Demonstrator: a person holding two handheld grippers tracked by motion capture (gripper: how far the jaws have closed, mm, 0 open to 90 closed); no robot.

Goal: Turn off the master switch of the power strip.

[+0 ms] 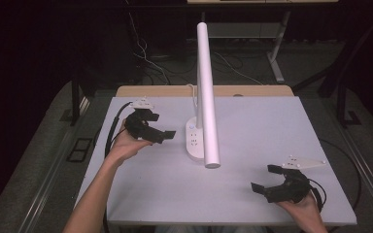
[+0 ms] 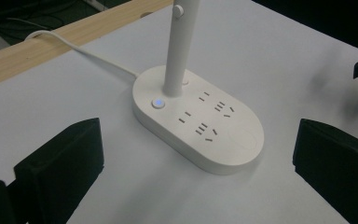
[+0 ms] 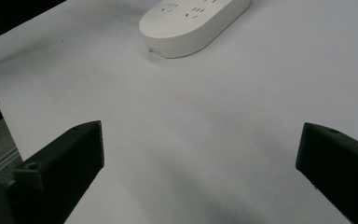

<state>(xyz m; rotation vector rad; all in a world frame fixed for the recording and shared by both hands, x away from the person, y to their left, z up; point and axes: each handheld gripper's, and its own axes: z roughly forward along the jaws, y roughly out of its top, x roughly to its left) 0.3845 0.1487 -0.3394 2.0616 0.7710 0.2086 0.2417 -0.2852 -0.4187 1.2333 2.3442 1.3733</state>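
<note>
A white desk lamp stands mid-table on an oval base point(image 1: 194, 140) with socket slots and a small blue-lit button point(image 2: 158, 103). Its white tube arm point(image 1: 207, 92) rises from the base and leans toward me. My left gripper point(image 1: 161, 125) hovers just left of the base, open, its jaws wide apart and pointed at the base point(image 2: 198, 122); nothing lies between them. My right gripper point(image 1: 264, 178) is near the table's front right, open and holding nothing, facing the near end of the base point(image 3: 193, 23) from a distance.
The white tabletop point(image 1: 252, 126) has a wooden strip point(image 2: 51, 42) along its far edge. The lamp's white cable point(image 2: 88, 53) runs from the base over that strip. Dark floor with cables and table legs lies beyond.
</note>
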